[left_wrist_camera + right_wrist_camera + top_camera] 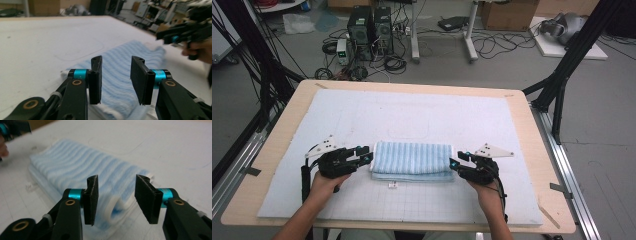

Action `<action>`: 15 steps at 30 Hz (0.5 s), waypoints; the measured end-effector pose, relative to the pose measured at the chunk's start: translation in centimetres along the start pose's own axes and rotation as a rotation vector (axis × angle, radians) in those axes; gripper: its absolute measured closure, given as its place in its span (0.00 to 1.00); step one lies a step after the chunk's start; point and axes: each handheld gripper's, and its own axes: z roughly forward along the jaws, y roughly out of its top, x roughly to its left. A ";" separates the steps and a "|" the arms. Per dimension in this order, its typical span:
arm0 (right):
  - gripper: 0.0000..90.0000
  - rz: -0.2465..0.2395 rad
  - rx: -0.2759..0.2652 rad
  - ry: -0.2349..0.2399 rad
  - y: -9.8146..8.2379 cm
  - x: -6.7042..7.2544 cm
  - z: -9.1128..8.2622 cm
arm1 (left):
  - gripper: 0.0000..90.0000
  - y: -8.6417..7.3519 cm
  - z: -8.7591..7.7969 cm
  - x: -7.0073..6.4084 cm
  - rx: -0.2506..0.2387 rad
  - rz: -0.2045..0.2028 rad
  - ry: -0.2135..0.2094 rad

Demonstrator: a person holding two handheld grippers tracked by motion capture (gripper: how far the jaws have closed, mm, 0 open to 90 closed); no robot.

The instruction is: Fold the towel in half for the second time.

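Observation:
A folded light-blue striped towel (412,160) lies on the white mat, near the front middle. My left gripper (367,156) rests at the towel's left end and my right gripper (455,162) at its right end, each held by a hand. In the left gripper view the left gripper (117,60) stands open, the towel (120,75) lying just beyond and below its pads. In the right gripper view the right gripper (117,178) is open too, with the rolled end of the towel (75,170) between its jaws and untouched by either pad.
The white gridded mat (412,115) covers most of the wooden table (282,130). A small white tag (392,185) sticks out at the towel's front edge. Black frame posts (562,75) flank the table; computers and cables sit on the floor behind.

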 end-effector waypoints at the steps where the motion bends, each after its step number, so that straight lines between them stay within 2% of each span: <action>1: 0.58 0.013 -0.029 -0.003 0.2 -0.1 -0.1 | 0.69 0.0 0.4 0.0 0.019 0.001 0.023; 3: 0.58 0.023 -0.047 -0.013 0.5 -0.2 0.0 | 0.69 0.0 1.3 0.1 0.062 -0.007 0.055; 6: 0.63 -0.011 0.022 -0.035 0.4 0.1 1.4 | 0.72 -0.1 2.3 -0.2 0.127 0.000 0.072; 10: 0.66 -0.068 0.130 -0.028 -0.1 0.9 2.9 | 0.76 -0.5 2.8 -0.5 0.222 -0.005 0.049; 11: 0.66 -0.078 0.148 -0.025 -0.2 1.0 3.1 | 0.76 -0.7 2.9 -0.6 0.250 0.004 0.040; 15: 0.67 -0.110 0.214 -0.025 -0.6 1.2 3.4 | 0.77 -1.0 3.1 -0.8 0.299 0.012 0.025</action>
